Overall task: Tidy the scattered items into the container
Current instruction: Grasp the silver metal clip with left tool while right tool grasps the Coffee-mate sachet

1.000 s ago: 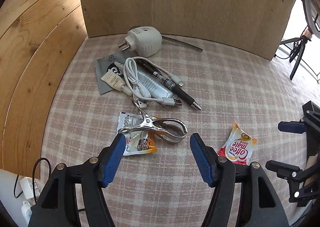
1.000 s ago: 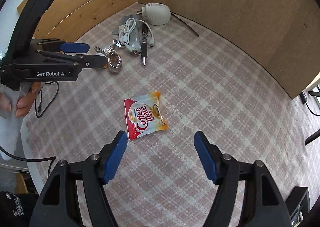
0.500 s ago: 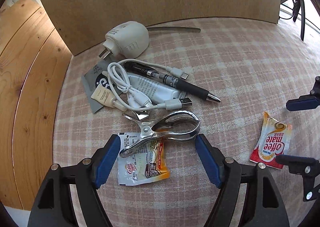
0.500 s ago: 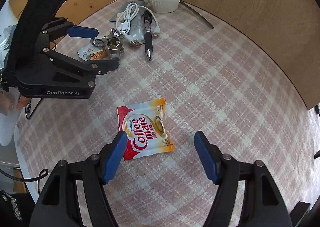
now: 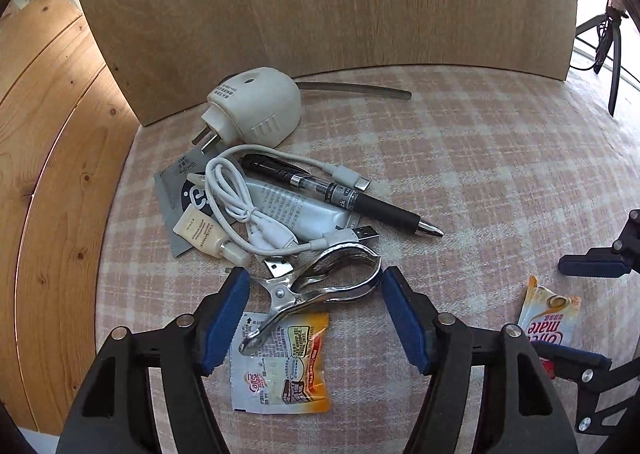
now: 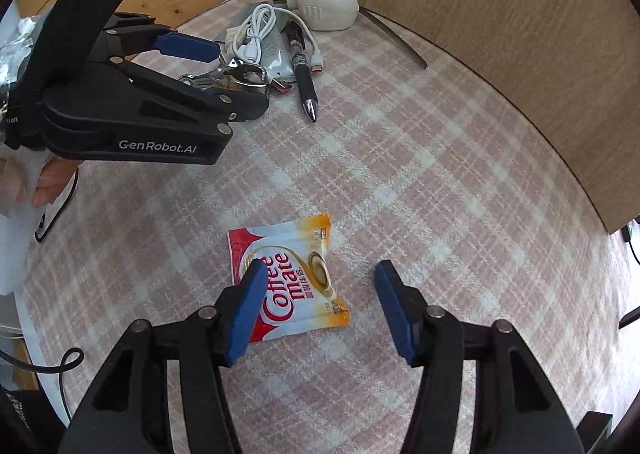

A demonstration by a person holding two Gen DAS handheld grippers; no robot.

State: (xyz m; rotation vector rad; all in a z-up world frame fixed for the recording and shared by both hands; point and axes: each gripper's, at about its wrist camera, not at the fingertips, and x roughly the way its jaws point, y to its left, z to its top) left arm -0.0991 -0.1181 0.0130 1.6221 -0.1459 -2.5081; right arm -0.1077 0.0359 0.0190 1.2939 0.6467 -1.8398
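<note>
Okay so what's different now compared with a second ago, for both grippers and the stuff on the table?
Both grippers came down closer. The left gripper now straddles the metal clip, fingers closing a little but not touching it. The right gripper sank over the Coffee-mate sachet, its fingers closing in, not yet gripping. Nothing was picked up or released. The clip, both sachets, cable, pen and plug adapter lie where they were.

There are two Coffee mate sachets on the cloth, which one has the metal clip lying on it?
The sachet lying printed-back up between the left gripper fingers; the metal clip's handle rests on it. The red-fronted sachet lies alone by the right gripper.
</note>
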